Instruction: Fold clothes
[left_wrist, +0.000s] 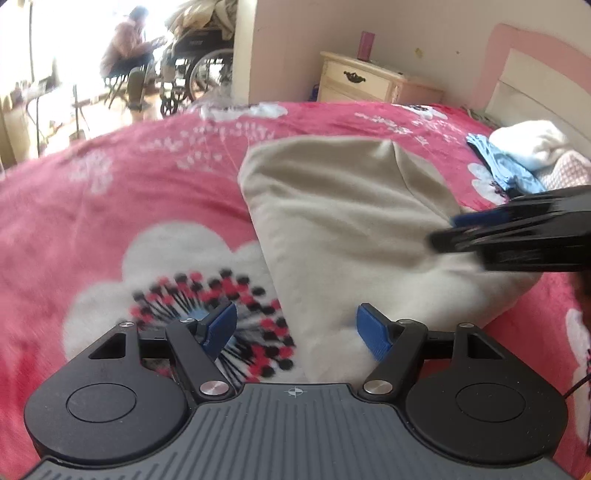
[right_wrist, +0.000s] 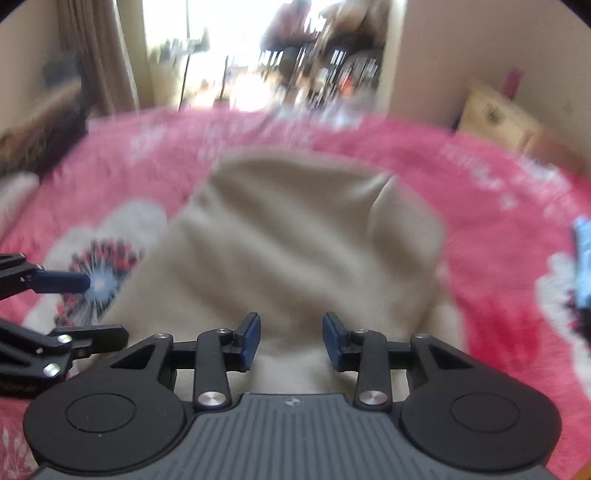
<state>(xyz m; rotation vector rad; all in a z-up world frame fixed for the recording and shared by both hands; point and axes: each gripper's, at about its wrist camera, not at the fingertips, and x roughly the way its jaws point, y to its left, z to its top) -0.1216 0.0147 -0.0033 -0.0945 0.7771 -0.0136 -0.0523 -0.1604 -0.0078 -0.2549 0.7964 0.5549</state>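
The beige garment (right_wrist: 295, 236) is shown lying on the bed (left_wrist: 110, 206), long axis running away from both tools; the right tool (right_wrist: 291, 339), jaws parted and empty, is placed over its near end, the left tool (left_wrist: 295, 332), spread empty, astride its left edge.

A nightstand (left_wrist: 364, 83) stands beside the pink bedspread (left_wrist: 110, 206); a wheelchair (left_wrist: 192, 70) beyond.
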